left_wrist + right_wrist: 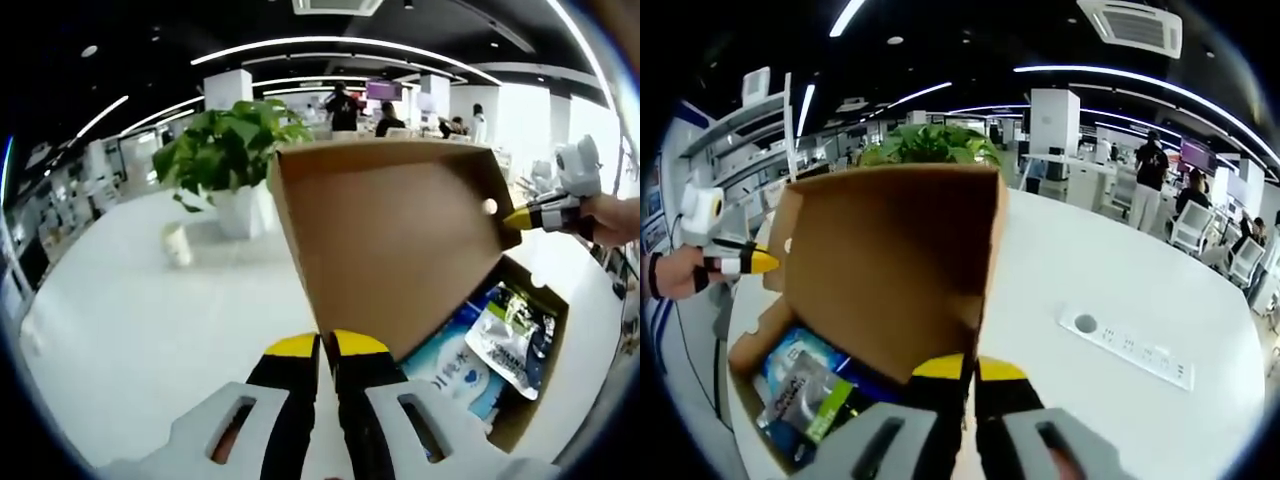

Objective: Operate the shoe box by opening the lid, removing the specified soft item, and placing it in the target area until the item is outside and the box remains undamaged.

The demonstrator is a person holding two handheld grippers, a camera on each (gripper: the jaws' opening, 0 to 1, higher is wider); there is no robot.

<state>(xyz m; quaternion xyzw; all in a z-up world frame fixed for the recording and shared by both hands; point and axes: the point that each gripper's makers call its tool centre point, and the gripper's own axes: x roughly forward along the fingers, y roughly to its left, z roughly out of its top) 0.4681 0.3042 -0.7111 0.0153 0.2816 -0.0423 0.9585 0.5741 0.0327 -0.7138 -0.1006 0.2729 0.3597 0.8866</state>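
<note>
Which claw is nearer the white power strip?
Right. Right claw holds the brown cardboard lid beside the white power strip; left claw is beyond the lid.

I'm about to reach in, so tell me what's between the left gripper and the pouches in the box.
In the left gripper view, the raised cardboard lid stands between the left gripper and the pouches in the box.

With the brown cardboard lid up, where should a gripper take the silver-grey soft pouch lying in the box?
Take the silver-grey soft pouch by its upper edge, coming down through the open top of the brown cardboard shoe box. It lies flat on the blue-and-white packs, and the raised lid blocks one side.
</note>
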